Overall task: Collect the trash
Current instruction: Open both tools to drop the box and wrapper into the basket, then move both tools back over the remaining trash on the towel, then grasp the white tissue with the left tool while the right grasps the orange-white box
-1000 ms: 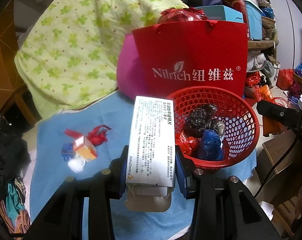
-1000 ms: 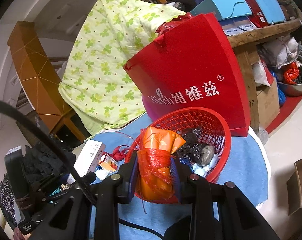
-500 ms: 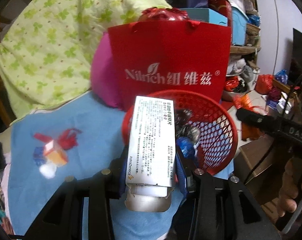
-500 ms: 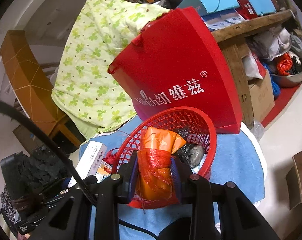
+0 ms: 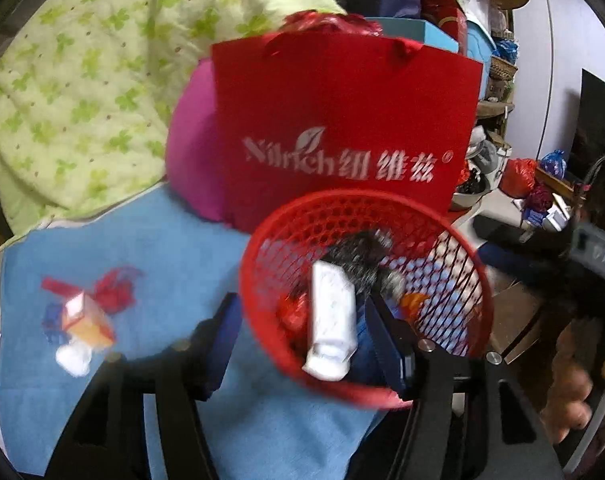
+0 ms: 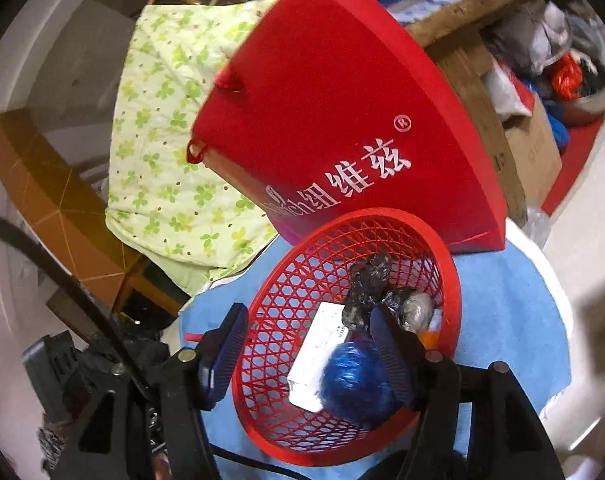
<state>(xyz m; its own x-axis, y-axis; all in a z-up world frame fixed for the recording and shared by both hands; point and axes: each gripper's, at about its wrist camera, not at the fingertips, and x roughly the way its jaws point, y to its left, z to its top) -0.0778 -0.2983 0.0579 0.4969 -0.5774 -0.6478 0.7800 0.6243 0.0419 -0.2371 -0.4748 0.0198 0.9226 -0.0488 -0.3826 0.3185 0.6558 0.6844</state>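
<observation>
Both grippers, left gripper and right gripper, have just been opening, now wide and empty above the red basket; remaining scraps lie nearer the left.

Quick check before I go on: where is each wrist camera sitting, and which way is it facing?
Left wrist: on the left claw, looking down over the red basket and blue cloth; both open fingers show, with the white box loose between them, plus a hand at right.
Right wrist: on the right claw, over the basket; open fingers show.
Shared: basket, box, red bag.
</observation>
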